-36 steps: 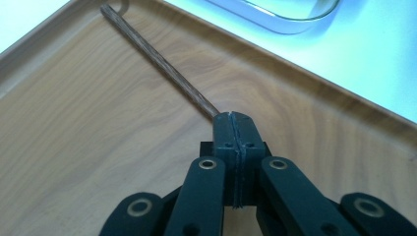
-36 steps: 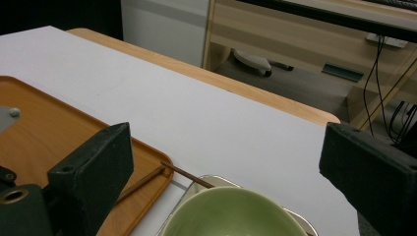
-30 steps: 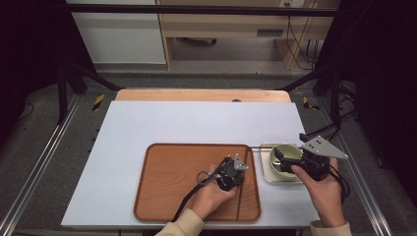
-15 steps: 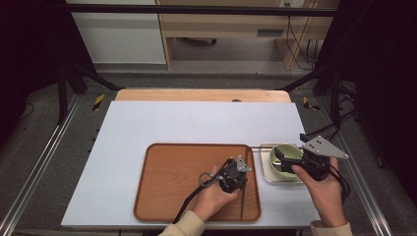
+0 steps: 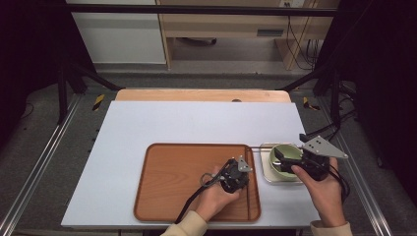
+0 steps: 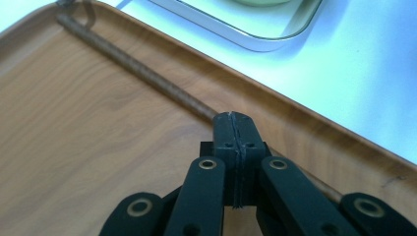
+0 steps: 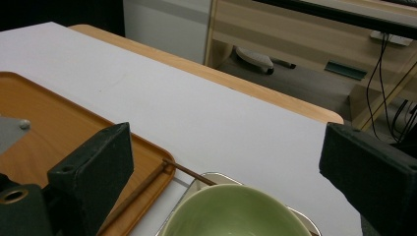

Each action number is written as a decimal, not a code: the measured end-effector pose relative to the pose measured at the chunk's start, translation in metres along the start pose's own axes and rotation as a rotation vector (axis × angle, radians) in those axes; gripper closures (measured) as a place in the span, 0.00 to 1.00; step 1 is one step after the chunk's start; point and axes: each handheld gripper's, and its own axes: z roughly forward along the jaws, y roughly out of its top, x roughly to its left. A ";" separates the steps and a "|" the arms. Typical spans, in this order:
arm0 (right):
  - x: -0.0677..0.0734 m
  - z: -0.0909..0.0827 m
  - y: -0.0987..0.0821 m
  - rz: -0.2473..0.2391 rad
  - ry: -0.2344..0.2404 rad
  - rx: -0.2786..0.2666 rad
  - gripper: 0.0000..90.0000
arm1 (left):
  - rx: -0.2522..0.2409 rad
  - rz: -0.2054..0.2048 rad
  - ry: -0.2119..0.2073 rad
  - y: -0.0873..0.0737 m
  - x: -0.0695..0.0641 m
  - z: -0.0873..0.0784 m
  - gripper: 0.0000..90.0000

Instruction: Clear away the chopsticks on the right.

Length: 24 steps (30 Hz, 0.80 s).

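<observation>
Two grippers at the wooden tray (image 5: 167,182), one clamped, one apart.
Left gripper (image 6: 235,129) is pinched together on the brown chopstick (image 6: 133,66) lying along the tray's right rim; right gripper (image 7: 226,162), jaws wide apart, hovers over the green bowl (image 7: 236,214) just right of the tray.

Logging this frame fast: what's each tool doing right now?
Left tool: shut on the stick in the tray.
Right tool: open, over the bowl, holding nothing.
</observation>
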 end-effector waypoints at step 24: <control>-0.043 0.001 0.023 -0.114 0.029 0.229 0.07 | -0.074 0.065 0.080 -0.027 0.035 -0.061 0.90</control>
